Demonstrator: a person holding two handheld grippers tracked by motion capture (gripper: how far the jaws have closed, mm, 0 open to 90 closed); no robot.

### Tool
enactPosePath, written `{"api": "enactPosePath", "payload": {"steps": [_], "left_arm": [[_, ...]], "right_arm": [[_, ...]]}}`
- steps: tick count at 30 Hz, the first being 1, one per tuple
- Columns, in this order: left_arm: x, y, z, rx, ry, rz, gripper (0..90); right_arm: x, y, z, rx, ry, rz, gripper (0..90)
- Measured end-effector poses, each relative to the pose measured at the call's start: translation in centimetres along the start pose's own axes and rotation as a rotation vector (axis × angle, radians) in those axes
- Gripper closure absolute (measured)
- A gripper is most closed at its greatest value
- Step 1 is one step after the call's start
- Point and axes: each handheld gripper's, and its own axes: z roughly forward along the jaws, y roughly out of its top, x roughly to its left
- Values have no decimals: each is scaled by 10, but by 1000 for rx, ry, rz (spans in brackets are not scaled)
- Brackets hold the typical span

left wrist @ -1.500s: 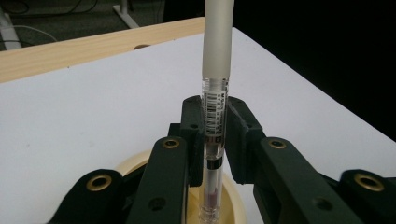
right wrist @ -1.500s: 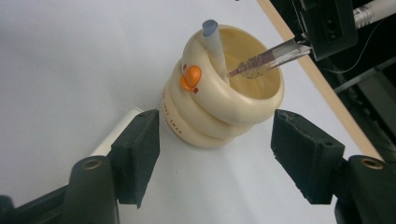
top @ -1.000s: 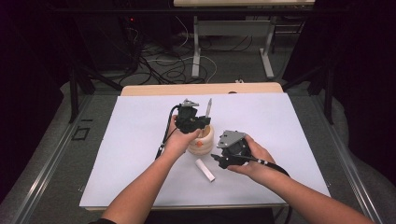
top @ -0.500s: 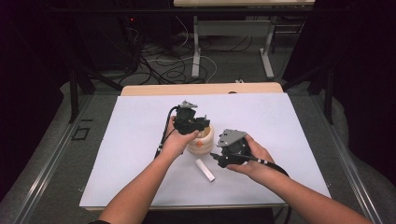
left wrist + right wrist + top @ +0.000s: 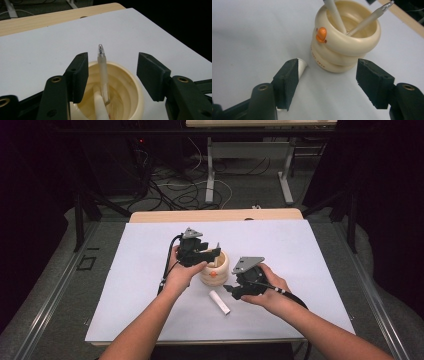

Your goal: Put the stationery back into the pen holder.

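Note:
A cream ringed cup [image 5: 216,268] with an orange knob [image 5: 321,34] stands mid-table. My left gripper [image 5: 216,251] hovers over its rim. Its jaws have just been opening and now stand open around a translucent pen [image 5: 102,67] that leans in the cup [image 5: 133,83], neither pad touching it. A second white pen [image 5: 334,15] rests in the cup beside the translucent pen [image 5: 370,18]. My right gripper [image 5: 230,291] is low, just right of the cup [image 5: 344,47]. It is open, its jaws have just been closing a little, and nothing is gripped. A white cylinder [image 5: 219,301] lies on the sheet, partly behind my right gripper's [image 5: 328,66] left jaw.
The white sheet [image 5: 310,255] covers the table, with a wooden strip [image 5: 215,215] along the far edge. Beyond it are table legs and cables [image 5: 200,195] on the floor. Both forearms come in from the near edge.
The translucent pen, held upright above the cup a second ago, now stands in the cup. The left jaws have opened off it. The right gripper has stayed put.

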Motion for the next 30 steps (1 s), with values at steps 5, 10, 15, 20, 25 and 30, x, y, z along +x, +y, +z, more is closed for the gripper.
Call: {"api": "enactPosePath", "payload": {"steps": [5,10,15,20,25,30], "left_arm": [[1,-3,-11,-33,-15,7,381],[2,-5,-22,-50,-19,3,368],[0,-11,-30,-70,-16,34,352],[1,-18,-36,-69,4,31,309],[2,-25,-40,-69,2,18,269],[2,-34,-43,-66,7,1,262]], "right_arm": [[2,0,3,44,24,47,361],[4,0,6,82,43,109,391],[5,0,10,117,66,158,402],[8,-2,15,155,80,175,416],[12,-3,20,185,98,187,463],[14,-3,25,264,120,207,506]]}}
